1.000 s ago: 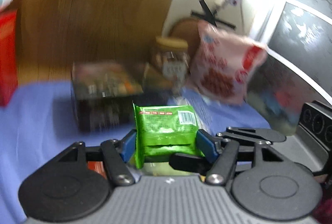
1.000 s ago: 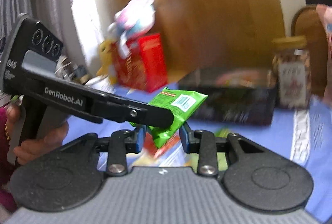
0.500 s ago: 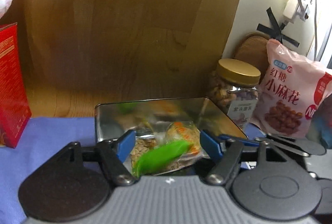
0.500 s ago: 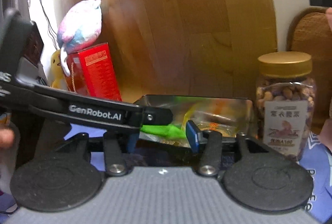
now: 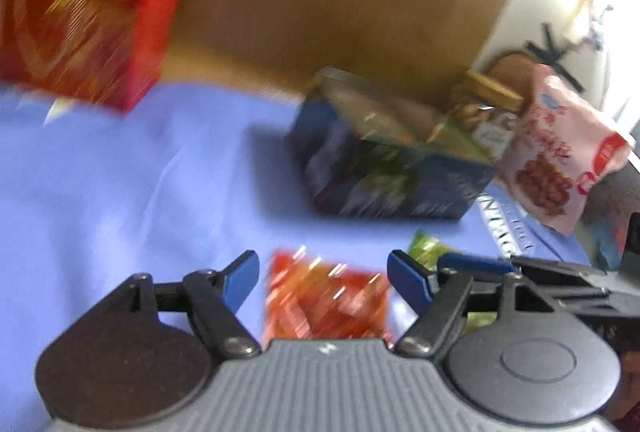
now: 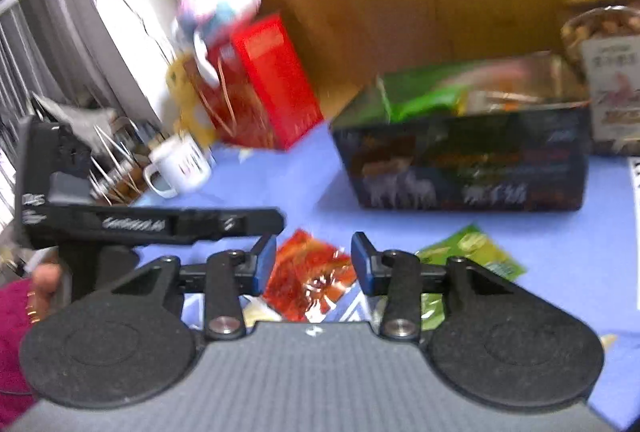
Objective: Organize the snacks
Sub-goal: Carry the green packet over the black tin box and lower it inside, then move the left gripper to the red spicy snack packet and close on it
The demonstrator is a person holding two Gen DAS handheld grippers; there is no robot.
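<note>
A dark open tin (image 5: 400,183) (image 6: 464,171) stands on the blue cloth and holds several snack packets, one green. A red-orange packet (image 5: 324,304) (image 6: 312,276) lies on the cloth in front of both grippers. A green packet (image 6: 476,252) (image 5: 428,248) lies to its right. My left gripper (image 5: 320,278) is open and empty above the red packet. My right gripper (image 6: 314,262) is open and empty, also over the red packet. Both views are blurred by motion.
A red box (image 5: 84,3) (image 6: 268,79) with a plush toy (image 6: 220,3) on it stands at the left. A nut jar (image 6: 600,63) and a pink snack bag (image 5: 560,155) stand right of the tin. A white mug (image 6: 180,167) sits at the far left.
The green packet has left my left gripper and lies in the tin. Both grippers have pulled back from the tin and tilted down toward the red packet on the cloth.
</note>
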